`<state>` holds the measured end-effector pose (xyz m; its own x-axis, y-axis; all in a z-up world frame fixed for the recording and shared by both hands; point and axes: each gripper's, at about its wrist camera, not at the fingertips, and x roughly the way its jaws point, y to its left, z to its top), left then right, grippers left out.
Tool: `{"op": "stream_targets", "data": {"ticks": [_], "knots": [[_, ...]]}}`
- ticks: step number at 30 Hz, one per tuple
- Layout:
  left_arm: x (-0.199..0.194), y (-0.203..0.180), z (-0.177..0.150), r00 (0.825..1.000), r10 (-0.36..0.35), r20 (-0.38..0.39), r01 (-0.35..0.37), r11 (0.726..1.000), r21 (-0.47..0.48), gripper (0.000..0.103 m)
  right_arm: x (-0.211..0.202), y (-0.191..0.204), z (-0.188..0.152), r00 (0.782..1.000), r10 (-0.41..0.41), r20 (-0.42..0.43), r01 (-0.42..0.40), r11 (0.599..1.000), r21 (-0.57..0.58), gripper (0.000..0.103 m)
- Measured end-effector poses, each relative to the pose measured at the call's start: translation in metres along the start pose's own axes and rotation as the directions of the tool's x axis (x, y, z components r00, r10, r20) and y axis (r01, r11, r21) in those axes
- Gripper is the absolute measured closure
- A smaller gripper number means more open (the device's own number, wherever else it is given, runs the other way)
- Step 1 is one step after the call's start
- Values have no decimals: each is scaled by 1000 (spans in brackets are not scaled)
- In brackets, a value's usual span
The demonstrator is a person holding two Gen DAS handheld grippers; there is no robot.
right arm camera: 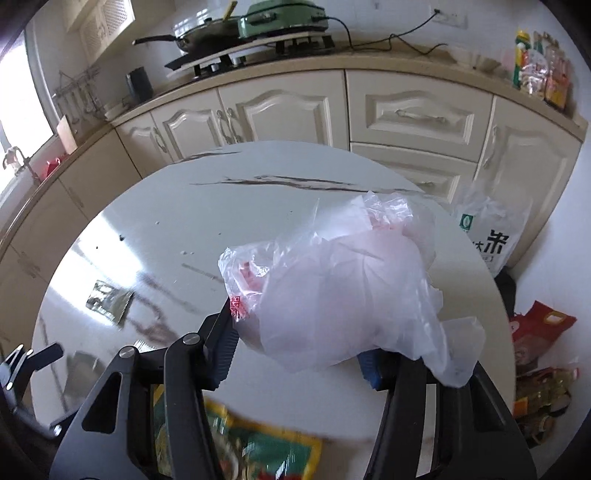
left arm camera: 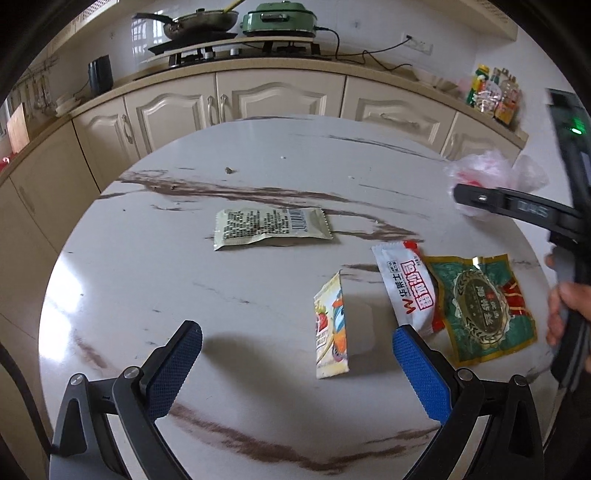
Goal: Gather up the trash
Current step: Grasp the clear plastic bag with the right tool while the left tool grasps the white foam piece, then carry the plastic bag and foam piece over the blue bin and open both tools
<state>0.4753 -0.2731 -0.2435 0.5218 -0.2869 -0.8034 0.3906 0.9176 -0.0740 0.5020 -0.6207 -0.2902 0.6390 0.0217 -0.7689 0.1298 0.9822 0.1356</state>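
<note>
Several wrappers lie on the round marble table (left arm camera: 258, 155): a pale sachet with a barcode (left arm camera: 271, 229), a small strawberry-print wrapper (left arm camera: 330, 328) standing on its edge, a white and red wrapper (left arm camera: 406, 288) and a green and gold one (left arm camera: 484, 306). My left gripper (left arm camera: 297, 332) hovers open over the table, the small wrapper just inside its right finger, untouched. At the table's right edge, a crumpled pinkish plastic bag (right arm camera: 343, 288) sits between the pads of my right gripper (right arm camera: 295, 332), which press on its sides. One of its fingers (left arm camera: 480, 199) shows across the bag (left arm camera: 491, 173).
Cream cabinets (right arm camera: 295, 118) and a counter with a stove, pan (left arm camera: 199, 22) and green cooker (left arm camera: 280, 18) curve behind the table. Printed bags (right arm camera: 487, 236) and food packets (right arm camera: 539, 332) sit on the floor to the right. A hand (left arm camera: 569, 306) holds the right gripper.
</note>
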Motion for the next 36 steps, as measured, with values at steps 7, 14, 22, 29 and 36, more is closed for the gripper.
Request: {"op": "stream_targets", "data": {"ticks": [7,14,22,29,36], "knots": [[10,-6,0,998,56,27,-57,998,34,29,-40,4,-15,997,52,57,-52,999,-1,50],[-2,7,-6,998,-43,41,43,999,10,85,-74,31,-26,991,89,100,-84,995,-50,50],[-58,44,-19,983,-113,147,121,991,-50,85,-110,81,-35,984,122,128,-106,987,-121,50],[-127,109,-49,969,-62,238,90,990,-109,85,-129,176,-46,971,199,130,-164,956,-242,49],[-183,216,-109,962,92,258,-34,974,-224,84,-112,318,-69,943,331,46,-287,873,-394,49]]}}
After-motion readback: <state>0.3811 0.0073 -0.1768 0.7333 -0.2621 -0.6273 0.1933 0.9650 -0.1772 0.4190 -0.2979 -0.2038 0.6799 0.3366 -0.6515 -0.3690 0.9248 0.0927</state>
